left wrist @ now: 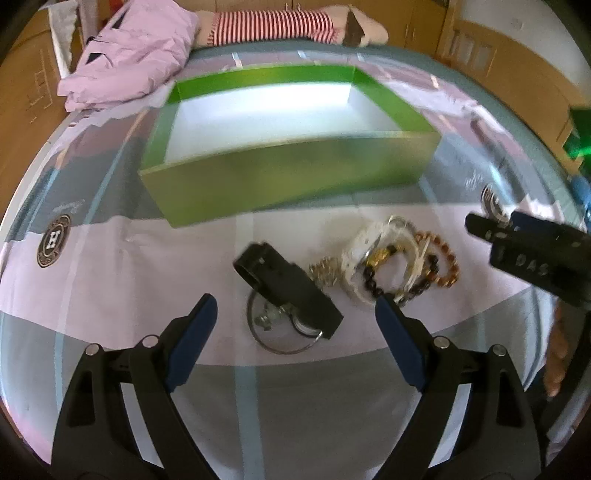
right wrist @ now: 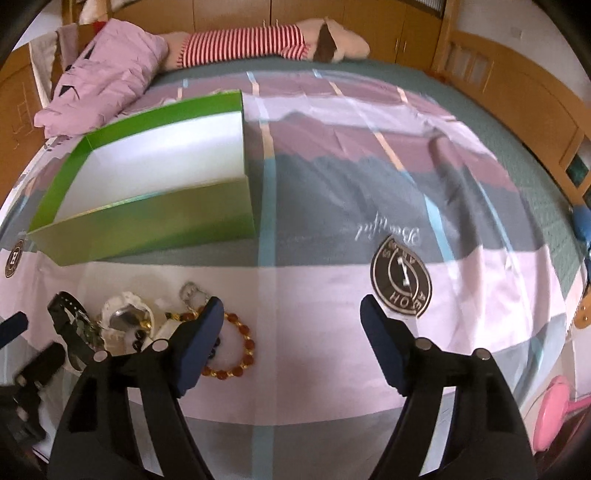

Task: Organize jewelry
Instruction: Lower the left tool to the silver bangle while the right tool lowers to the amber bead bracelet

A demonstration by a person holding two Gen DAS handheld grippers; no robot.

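A green box with a white inside lies open on the bed; it also shows in the right wrist view. In front of it lies a jewelry pile: a black watch over a thin metal ring, a silver trinket, a white bracelet and brown bead bracelets. My left gripper is open just above the watch. My right gripper is open and empty, right of the pile; an amber bead bracelet lies by its left finger.
The patterned pink and grey bedsheet covers the bed. A pink folded quilt and a striped plush toy lie at the far end. Wooden bed rails run along the right. A pink object sits at the lower right.
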